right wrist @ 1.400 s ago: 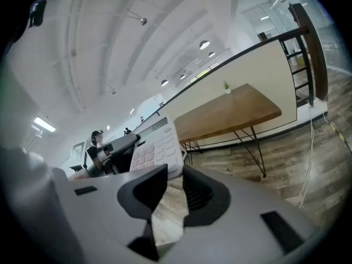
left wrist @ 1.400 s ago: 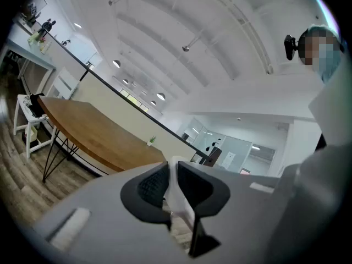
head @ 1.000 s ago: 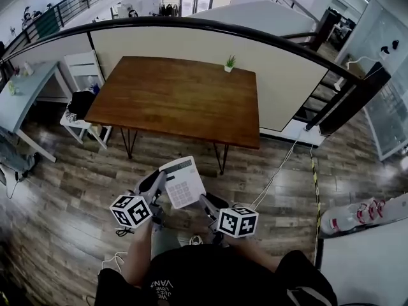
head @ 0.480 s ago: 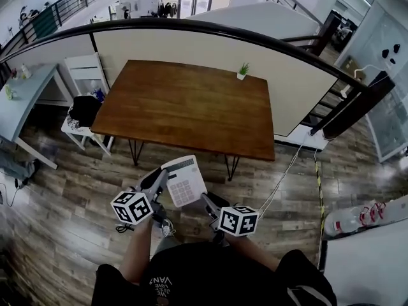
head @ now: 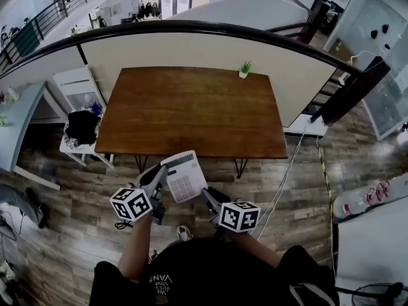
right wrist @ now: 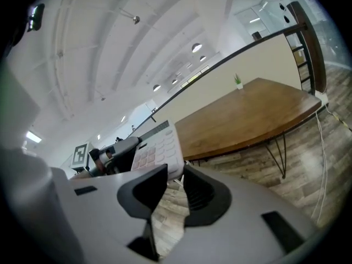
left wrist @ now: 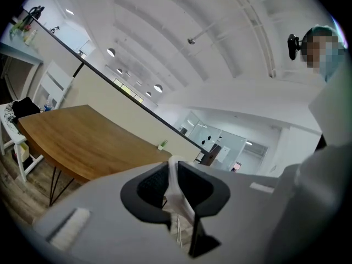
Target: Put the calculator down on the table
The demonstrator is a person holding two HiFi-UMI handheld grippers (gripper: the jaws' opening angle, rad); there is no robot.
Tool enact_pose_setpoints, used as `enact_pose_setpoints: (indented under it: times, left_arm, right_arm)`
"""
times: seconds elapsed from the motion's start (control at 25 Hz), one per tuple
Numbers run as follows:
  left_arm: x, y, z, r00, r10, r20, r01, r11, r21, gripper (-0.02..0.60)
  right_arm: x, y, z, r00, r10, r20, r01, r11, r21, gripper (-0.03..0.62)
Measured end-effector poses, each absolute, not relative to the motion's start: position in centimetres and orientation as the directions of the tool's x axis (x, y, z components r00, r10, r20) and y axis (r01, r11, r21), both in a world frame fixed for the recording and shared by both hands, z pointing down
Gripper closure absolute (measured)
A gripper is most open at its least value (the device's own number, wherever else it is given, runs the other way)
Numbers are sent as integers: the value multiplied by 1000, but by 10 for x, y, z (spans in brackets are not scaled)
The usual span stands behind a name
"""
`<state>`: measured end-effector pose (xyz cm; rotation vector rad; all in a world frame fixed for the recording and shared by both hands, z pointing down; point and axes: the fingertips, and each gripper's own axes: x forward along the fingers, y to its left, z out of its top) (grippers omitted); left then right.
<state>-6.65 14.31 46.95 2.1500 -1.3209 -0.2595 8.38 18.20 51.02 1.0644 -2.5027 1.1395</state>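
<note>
The person has walked up to the table [head: 191, 110]: in the head view a second ago its near edge lay well beyond the grippers, and it now runs just past the far end of the calculator [head: 185, 176]. The grip has not changed. The calculator is still carried in the air over the wooden floor [head: 57, 222], not yet above the tabletop, keys up, with the left gripper [head: 157, 176] at its left edge and the right gripper [head: 208, 195] at its near right corner.

The head view hides the jaw tips under the calculator's rim. The left gripper view shows them: the left gripper's jaws stand narrow, clamped on the calculator, which appears only as a thin white edge between them. The right gripper view shows its jaws drawn in on the calculator's corner, with floor planks visible through the slit below, and it alone shows the key face side-on with the left gripper beyond. Both gripper views show the small potted plant [head: 245, 69] at the table's far edge
</note>
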Motion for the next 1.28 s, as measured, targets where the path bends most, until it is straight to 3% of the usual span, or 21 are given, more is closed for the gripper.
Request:
enact_pose_setpoints:
  times: [0.4, 1.28]
  left_arm:
    - [-86, 113, 484, 548, -823, 149, -708, -361, 607, 523]
    - [-104, -50, 491, 497, -852, 163, -730, -309, 609, 522]
  right_arm:
    - [61, 165, 522, -683, -554, 476, -716, 380, -585, 494]
    - [46, -11, 526, -727, -476, 495, -685, 448, -575, 494]
